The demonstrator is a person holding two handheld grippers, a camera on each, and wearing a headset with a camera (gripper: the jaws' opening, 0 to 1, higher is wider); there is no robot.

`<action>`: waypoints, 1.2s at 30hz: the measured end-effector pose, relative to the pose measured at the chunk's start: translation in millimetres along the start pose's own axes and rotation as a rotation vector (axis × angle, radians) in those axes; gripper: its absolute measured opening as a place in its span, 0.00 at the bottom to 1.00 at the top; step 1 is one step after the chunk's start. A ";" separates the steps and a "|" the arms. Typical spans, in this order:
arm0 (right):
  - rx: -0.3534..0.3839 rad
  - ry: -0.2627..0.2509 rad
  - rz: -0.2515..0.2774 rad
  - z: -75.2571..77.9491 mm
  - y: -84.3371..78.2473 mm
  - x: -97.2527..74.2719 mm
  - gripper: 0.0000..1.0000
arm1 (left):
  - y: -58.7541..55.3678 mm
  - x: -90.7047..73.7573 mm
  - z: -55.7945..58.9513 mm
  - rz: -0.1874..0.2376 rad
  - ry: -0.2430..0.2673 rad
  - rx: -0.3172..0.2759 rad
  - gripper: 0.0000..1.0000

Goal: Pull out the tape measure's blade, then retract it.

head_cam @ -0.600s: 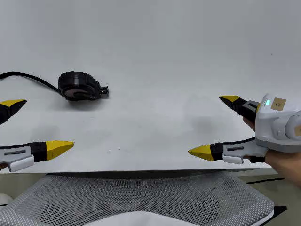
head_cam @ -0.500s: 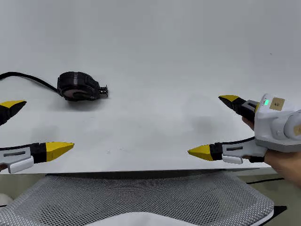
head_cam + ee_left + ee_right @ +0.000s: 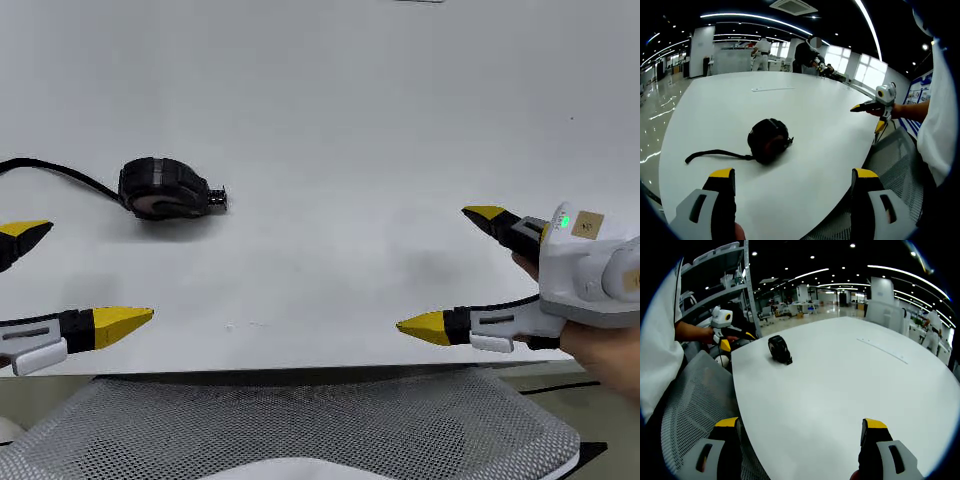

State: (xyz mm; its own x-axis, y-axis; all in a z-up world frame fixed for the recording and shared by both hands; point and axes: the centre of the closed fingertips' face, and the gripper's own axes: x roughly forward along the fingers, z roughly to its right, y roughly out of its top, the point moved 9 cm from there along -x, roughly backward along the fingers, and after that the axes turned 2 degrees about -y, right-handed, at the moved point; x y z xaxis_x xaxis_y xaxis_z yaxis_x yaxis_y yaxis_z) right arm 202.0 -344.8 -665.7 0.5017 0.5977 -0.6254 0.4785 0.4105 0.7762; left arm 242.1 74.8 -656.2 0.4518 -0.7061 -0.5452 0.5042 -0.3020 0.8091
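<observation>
A black tape measure lies on the white table at the left, its blade tip pointing right and a black strap trailing left. It shows too in the left gripper view and, farther off, in the right gripper view. My left gripper is open at the table's near left edge, just short of the tape measure. My right gripper is open at the near right edge, well away from it. Both hold nothing.
A grey mesh chair back sits below the table's front edge. A thin flat strip lies far across the table. People stand at the room's far end, and shelving stands beside the table.
None of the things has moved; the head camera tilted a little, so the whole scene sits slightly lower and to the left.
</observation>
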 end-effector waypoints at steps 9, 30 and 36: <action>-0.012 0.000 -0.005 -3.3 1.8 1.0 0.99 | 1.5 0.8 1.6 0.006 -0.001 -0.002 0.94; -0.023 0.024 -0.004 -3.2 6.5 9.8 0.99 | 6.9 4.1 -2.4 0.009 -0.011 0.011 0.93; -0.039 0.050 -0.009 -3.0 10.1 20.1 0.99 | 7.6 8.1 -5.0 0.010 -0.020 0.008 0.93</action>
State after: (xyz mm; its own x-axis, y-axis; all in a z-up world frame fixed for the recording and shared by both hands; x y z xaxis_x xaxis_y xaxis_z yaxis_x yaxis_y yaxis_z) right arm 214.7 -326.6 -670.1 0.4608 0.6270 -0.6282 0.4539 0.4418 0.7738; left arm 253.3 70.0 -655.6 0.4423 -0.7216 -0.5326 0.4938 -0.2998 0.8163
